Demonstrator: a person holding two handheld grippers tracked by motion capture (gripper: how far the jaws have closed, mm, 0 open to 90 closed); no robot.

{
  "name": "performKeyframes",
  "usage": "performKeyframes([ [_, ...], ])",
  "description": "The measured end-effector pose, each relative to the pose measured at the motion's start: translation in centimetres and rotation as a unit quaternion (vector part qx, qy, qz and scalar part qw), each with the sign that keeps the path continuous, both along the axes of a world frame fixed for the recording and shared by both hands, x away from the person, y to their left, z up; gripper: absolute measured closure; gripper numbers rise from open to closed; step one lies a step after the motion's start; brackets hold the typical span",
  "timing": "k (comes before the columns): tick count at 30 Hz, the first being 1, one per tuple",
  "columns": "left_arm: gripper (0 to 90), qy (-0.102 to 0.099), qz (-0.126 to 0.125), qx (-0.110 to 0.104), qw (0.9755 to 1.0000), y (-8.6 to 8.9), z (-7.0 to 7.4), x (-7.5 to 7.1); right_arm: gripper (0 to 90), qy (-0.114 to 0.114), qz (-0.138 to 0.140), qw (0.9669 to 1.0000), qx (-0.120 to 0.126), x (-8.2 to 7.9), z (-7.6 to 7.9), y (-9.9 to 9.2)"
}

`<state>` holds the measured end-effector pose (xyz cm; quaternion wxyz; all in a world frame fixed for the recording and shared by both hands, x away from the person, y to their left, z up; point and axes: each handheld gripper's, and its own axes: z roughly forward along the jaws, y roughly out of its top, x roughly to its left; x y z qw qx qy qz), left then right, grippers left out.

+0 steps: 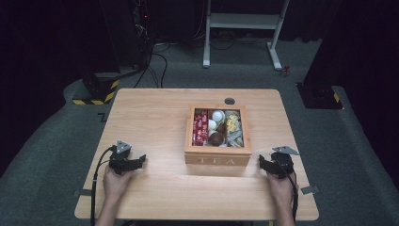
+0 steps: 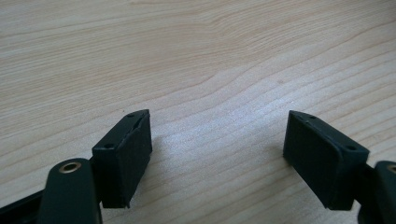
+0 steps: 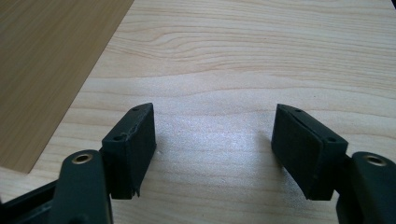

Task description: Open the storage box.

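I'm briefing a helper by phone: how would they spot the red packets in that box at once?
Find the wooden table, then the open wooden box lettered TEA near its middle. The red packets fill its left compartment, beside the white and brown rounded pieces; nothing else in the box is red.

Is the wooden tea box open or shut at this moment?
Open: the tea box shows its compartments from above, with red packets and other items visible inside.

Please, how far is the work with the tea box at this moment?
Hardly begun. The tea box stands open, its compartments filled. In hand: nothing; the left gripper and right gripper rest open on the table, either side of the box. Any handling of its contents is left.
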<state>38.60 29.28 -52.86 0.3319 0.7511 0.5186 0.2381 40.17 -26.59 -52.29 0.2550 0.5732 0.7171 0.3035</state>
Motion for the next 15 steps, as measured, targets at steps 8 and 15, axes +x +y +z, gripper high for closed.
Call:
performKeyframes([
  [8, 23.7, 0.001, 0.003, -0.001, 1.0, 0.0, -0.01, -0.05, 45.3, -0.004, -0.014, 0.9999, 0.006, -0.23, 0.05, 0.05],
  [15, 23.8, 0.001, 0.003, -0.002, 1.0, 0.01, 0.0, -0.05, 61.4, -0.009, 0.0, 1.0, 0.001, -0.37, 0.12, 0.3],
])
